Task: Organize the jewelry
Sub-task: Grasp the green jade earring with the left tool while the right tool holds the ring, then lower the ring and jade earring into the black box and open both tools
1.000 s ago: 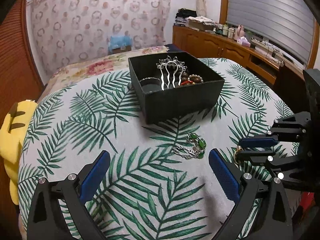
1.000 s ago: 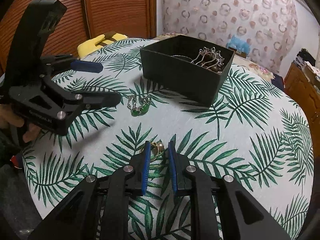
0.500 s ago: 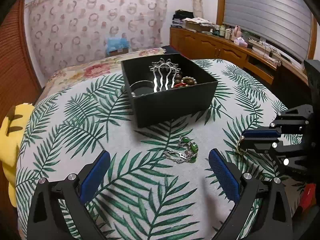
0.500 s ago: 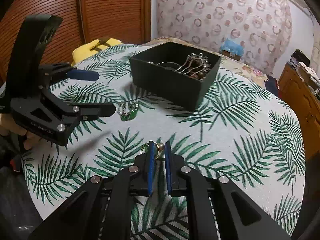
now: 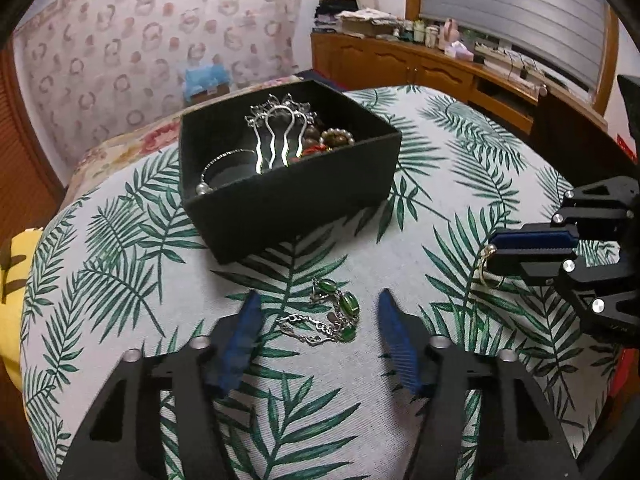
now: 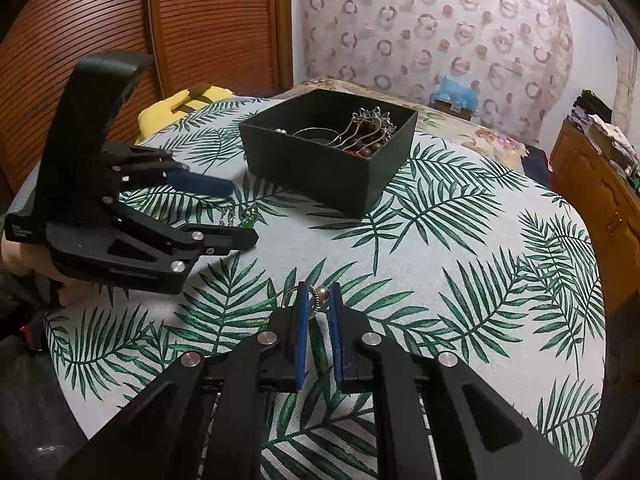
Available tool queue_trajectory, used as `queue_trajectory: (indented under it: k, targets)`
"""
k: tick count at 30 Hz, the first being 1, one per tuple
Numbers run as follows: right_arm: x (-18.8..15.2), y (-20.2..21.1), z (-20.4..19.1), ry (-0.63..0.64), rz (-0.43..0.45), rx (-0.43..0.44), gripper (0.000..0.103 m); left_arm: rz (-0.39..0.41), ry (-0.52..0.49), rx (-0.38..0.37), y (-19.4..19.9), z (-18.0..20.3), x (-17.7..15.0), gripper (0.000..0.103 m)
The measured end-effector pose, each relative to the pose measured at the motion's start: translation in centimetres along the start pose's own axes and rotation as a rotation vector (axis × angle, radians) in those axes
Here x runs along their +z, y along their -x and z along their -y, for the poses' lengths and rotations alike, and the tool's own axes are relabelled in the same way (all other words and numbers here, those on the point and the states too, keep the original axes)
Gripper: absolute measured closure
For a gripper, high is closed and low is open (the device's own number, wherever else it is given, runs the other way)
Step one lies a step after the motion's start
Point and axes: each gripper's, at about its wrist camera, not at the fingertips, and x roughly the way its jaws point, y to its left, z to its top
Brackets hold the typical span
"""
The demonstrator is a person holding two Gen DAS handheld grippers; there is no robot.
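A silver bracelet with green stones [image 5: 332,316] lies on the leaf-print tablecloth, between the open fingers of my left gripper [image 5: 318,304]. It peeks out behind the left gripper [image 6: 230,210] in the right wrist view [image 6: 246,218]. My right gripper [image 6: 319,294] is shut on a gold ring [image 6: 316,298] and holds it just above the cloth; the ring [image 5: 486,266] hangs at its tips [image 5: 494,250] in the left wrist view. A black open box [image 5: 304,196] holds a silver hair comb [image 5: 280,132], beads and a bangle.
The round table [image 6: 460,280] is covered in a leaf-print cloth. A yellow plush [image 6: 184,106] sits at its far-left edge by a wooden slatted door. A bed and wooden cabinets [image 5: 440,68] stand beyond the table.
My left gripper has moved forward and narrowed, so the bracelet now lies between its fingers. My right gripper has closed tighter on the ring and lifted it slightly.
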Motion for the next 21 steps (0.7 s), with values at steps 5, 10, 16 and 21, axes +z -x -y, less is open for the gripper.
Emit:
queue_trajectory:
  k: [5,10,16,21]
  targets:
    - [-0.1,0.0,0.0,0.000,0.001,0.004,0.091,0.012,-0.009,-0.024,0.3,0.2,-0.2,0.071]
    - [-0.1,0.0,-0.1,0.000,0.005,0.005,0.091,0.020,-0.015,-0.032,0.6,0.3,-0.3,0.091]
    - [0.1,0.0,-0.3,0.002,0.010,0.006,0.091,0.053,0.009,-0.024,1.4,-0.2,-0.3,0.097]
    - [0.4,0.3,-0.3,0.006,0.018,0.005,0.091,0.086,0.025,-0.019,2.5,-0.6,0.0,0.097]
